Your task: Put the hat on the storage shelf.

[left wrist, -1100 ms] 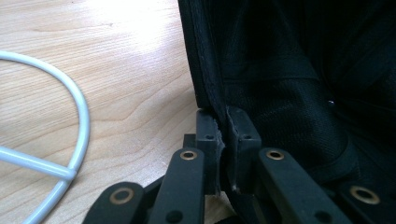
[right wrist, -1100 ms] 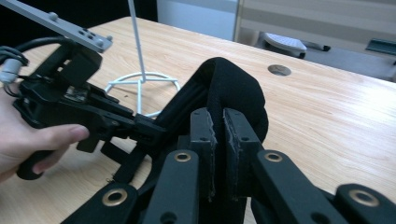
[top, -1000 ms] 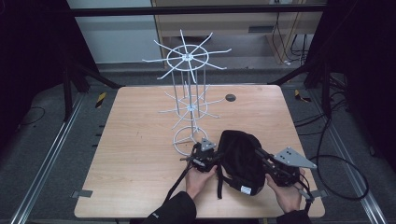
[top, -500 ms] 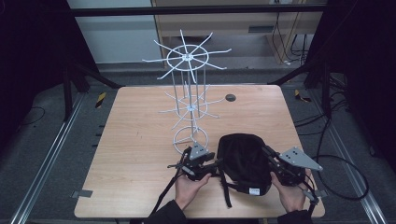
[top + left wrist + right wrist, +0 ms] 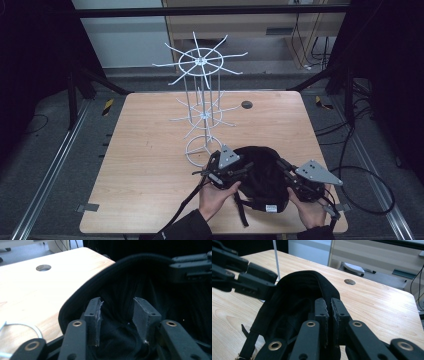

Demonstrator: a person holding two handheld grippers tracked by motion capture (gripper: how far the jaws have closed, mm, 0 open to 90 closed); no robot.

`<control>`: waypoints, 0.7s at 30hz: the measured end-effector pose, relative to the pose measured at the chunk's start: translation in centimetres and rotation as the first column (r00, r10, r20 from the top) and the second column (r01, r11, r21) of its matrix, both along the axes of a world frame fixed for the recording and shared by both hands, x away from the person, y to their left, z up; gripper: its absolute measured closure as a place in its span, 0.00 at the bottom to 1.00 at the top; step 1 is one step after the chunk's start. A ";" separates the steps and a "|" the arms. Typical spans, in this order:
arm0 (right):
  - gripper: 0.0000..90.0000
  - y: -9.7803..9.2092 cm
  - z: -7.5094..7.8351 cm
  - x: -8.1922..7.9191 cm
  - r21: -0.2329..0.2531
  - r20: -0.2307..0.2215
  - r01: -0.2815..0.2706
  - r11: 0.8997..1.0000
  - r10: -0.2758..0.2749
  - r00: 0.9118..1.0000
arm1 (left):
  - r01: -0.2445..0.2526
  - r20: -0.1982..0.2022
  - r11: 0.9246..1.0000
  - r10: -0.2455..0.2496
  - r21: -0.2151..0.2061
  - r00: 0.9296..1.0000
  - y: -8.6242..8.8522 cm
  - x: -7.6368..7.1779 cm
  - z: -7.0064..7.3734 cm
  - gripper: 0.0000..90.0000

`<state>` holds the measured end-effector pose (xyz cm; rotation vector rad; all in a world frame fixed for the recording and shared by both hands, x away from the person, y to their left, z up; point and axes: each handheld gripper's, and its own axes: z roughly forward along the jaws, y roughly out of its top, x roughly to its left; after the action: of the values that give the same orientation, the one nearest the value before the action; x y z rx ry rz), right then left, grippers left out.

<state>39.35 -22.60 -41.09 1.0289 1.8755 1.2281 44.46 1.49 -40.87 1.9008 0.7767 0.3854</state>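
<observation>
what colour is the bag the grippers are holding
Black bag, seen best in the high view.

A bag (image 5: 262,175) is set on the table (image 5: 150,165) near its front edge, toward the front right corner. A wire rack (image 5: 202,112) is placed behind the bag, near the middle of the table. The bag is flanked by the left gripper (image 5: 239,172) and the right gripper (image 5: 284,169). A hole (image 5: 246,104) is found near the back edge.
</observation>
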 end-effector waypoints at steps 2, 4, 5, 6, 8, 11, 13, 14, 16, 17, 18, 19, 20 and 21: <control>0.94 0.0 0.0 0.0 -0.002 -0.002 -0.006 1.000 0.006 1.000 | -0.015 0.019 1.000 0.014 0.016 1.000 0.1 0.5 0.2 0.59; 0.94 0.0 0.0 0.0 -0.002 -0.002 -0.014 1.000 0.014 1.000 | -0.011 0.035 1.000 0.010 0.022 0.999 0.2 0.9 0.2 0.56; 0.94 0.0 0.1 0.0 -0.002 -0.003 -0.018 1.000 0.018 1.000 | -0.014 0.037 0.999 0.013 0.030 0.999 0.2 1.2 0.2 0.55; 0.94 0.0 0.1 0.0 -0.002 -0.003 -0.022 1.000 0.022 1.000 | -0.018 0.039 0.999 0.016 0.038 0.999 0.2 1.5 0.1 0.54; 0.94 0.1 0.1 0.0 -0.003 -0.005 -0.029 1.000 0.029 1.000 | -0.009 0.034 0.999 0.008 0.043 0.999 0.2 2.1 -0.1 0.52; 0.94 0.2 0.1 0.1 -0.011 -0.012 -0.035 0.999 0.034 0.999 | 0.009 0.045 0.997 -0.012 0.073 0.999 0.0 3.0 -0.4 0.51; 0.94 0.3 0.0 0.3 -0.020 -0.018 -0.037 0.999 0.037 0.999 | 0.009 0.046 0.994 -0.015 0.111 0.999 -0.1 3.6 -0.8 0.48; 0.94 0.3 0.0 0.3 -0.020 -0.018 -0.037 0.999 0.037 0.999 | 0.009 0.046 0.994 -0.015 0.111 0.999 -0.1 3.6 -0.8 0.47; 0.94 0.3 0.0 0.3 -0.022 -0.017 -0.047 0.999 0.046 0.999 | 0.001 0.033 0.992 -0.005 0.125 0.999 0.0 4.0 -0.9 0.46; 0.94 0.3 0.0 0.3 -0.022 -0.017 -0.047 0.999 0.046 0.999 | 0.007 0.026 0.992 -0.010 0.126 1.000 0.1 4.2 -1.0 0.46; 0.94 0.3 0.1 0.3 -0.020 -0.016 -0.053 0.998 0.053 0.998 | 0.012 0.023 0.991 -0.015 0.131 1.000 0.1 4.3 -1.1 0.46; 0.94 0.4 0.2 0.3 -0.017 -0.015 -0.058 0.998 0.058 0.998 | 0.019 0.022 0.990 -0.023 0.138 0.999 0.1 4.3 -1.2 0.46; 0.94 0.4 0.2 0.3 -0.014 -0.009 -0.064 0.998 0.064 0.998 | 0.029 0.013 0.988 -0.031 0.153 0.999 0.1 4.4 -1.3 0.50; 0.94 0.5 0.3 0.3 -0.012 -0.004 -0.068 0.998 0.068 0.998 | 0.028 0.011 0.988 -0.030 0.150 0.999 0.0 4.3 -1.3 0.58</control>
<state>39.68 -22.10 -40.80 0.9681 1.9331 1.2525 48.75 1.52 -42.22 2.0449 0.7272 0.4485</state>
